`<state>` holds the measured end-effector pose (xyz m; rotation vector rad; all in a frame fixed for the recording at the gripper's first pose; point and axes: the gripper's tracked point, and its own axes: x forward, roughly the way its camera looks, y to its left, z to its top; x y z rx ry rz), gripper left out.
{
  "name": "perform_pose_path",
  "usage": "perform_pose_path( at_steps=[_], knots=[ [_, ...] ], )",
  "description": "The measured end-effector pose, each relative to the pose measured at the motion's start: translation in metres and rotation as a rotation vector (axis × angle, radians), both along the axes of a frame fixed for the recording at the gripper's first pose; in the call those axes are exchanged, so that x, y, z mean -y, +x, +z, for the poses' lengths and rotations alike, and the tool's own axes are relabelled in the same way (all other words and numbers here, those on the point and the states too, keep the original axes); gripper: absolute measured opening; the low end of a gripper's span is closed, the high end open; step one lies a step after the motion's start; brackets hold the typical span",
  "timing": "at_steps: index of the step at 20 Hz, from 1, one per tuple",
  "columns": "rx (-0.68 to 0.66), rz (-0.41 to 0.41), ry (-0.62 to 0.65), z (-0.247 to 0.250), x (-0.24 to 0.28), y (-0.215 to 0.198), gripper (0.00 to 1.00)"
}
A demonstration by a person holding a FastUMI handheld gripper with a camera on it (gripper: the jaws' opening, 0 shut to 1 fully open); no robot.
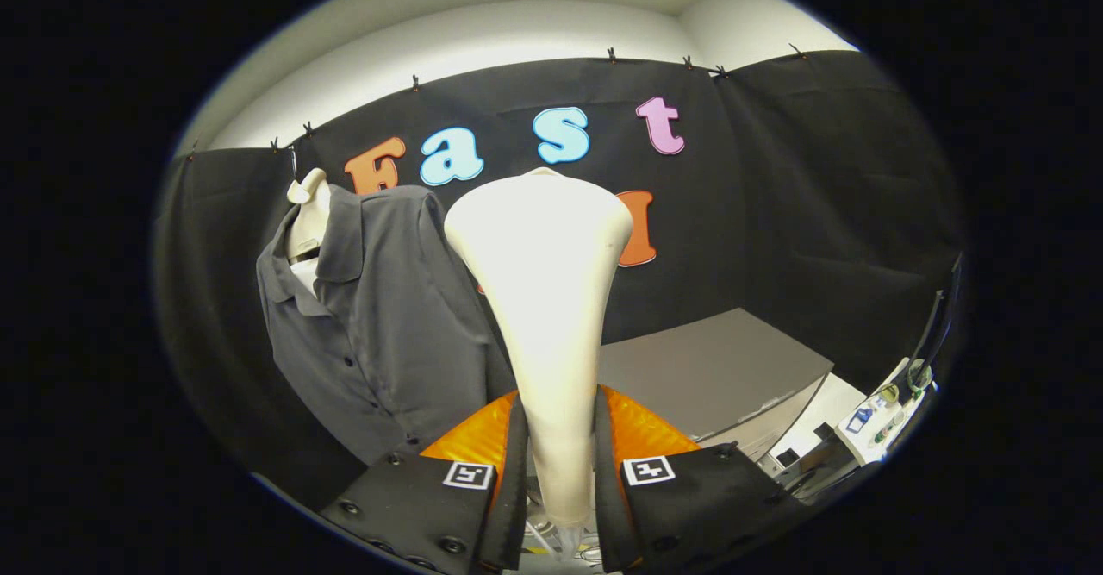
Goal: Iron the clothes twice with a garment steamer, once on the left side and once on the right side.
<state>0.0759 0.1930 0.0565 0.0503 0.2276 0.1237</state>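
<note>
Tongs [558,454] are clamping the narrow neck of a cream garment steamer [543,299], both fingers pressing in on its sides, so that the flared head is rising straight ahead of them and standing upright between the tongs and the booth wall. Beyond and to the left of the fingers, a dark grey button-front shirt [379,325] is hanging on a pale dress form [308,213], collar open, front placket facing the tongs and angling down toward them. The steamer's head is sitting just to the right of the shirt's shoulder, though whether it is touching the cloth cannot be told. Off to the right and farther out, a grey table [715,359] is standing against the wall, with some small equipment [879,420] lying past its near corner. By the look of it, the work is at the carrying stage, steamer in hand and being brought to the garment. The next move is likely calling for swinging the head leftward onto one side of the shirt front and drawing it along the fabric.
</note>
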Motion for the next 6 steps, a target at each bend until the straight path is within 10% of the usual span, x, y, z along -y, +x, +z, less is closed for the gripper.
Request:
perform_pose_path(
  at_steps=[6],
  knots=[
    [0.002,0.016,-0.003,0.0,0.033,0.005,0.41]
  ],
)
